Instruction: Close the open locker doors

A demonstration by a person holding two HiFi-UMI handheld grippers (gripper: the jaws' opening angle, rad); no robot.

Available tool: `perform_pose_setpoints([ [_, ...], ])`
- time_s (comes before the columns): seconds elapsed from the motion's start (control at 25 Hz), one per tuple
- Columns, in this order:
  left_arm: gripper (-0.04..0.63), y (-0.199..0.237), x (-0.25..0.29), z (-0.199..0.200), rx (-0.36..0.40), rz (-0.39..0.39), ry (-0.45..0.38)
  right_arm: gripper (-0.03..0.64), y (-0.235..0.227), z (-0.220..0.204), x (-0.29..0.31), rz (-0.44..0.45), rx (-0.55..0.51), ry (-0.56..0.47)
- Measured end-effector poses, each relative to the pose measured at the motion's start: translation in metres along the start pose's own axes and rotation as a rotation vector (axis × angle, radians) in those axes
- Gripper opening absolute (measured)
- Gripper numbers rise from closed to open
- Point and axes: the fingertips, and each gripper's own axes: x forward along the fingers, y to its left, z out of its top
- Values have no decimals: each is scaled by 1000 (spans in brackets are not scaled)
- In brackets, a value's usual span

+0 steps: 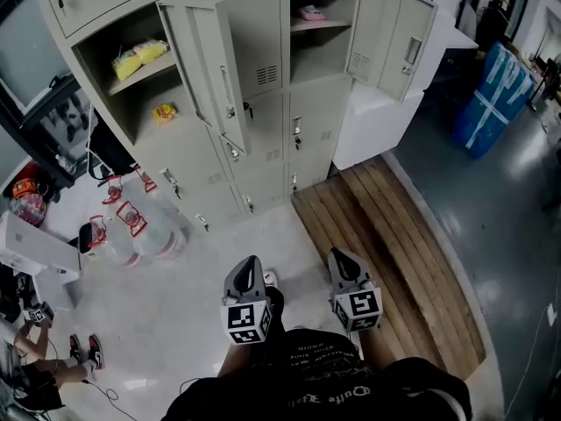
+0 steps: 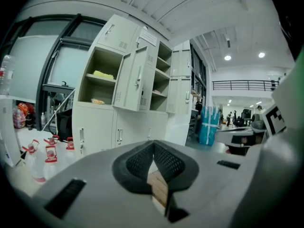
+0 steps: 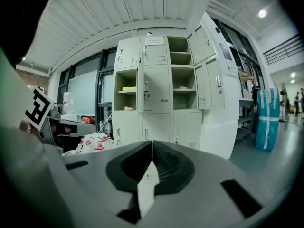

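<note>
Well, our left gripper (image 1: 248, 268) and right gripper (image 1: 342, 263) are both pinched shut and hold nothing.

In the head view, the pale grey metal lockers (image 1: 263, 24) stand well apart from us, with the left door (image 1: 209, 68) and right door (image 1: 392, 32) hanging open. In the left gripper view the jaws meet. In the right gripper view they meet too. We think it best to step closer, then push each door flat near its handle edge.

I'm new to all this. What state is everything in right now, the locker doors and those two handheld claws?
left locker door: swung open, shelves inside showing
right locker doors: two, swung open
lower locker doors: closed
left gripper: jaws together, holding nothing
right gripper: jaws together, holding nothing
</note>
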Motion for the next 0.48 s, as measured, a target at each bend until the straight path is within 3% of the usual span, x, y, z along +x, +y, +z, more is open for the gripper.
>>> perform_pose_setpoints([
  [0.2, 8, 15, 64, 20, 8, -79, -12, 6, -22, 16, 51, -66, 3, 0],
  [0.48, 8, 34, 143, 54, 59, -203, -19, 6, -36, 49, 116, -133, 99, -33],
])
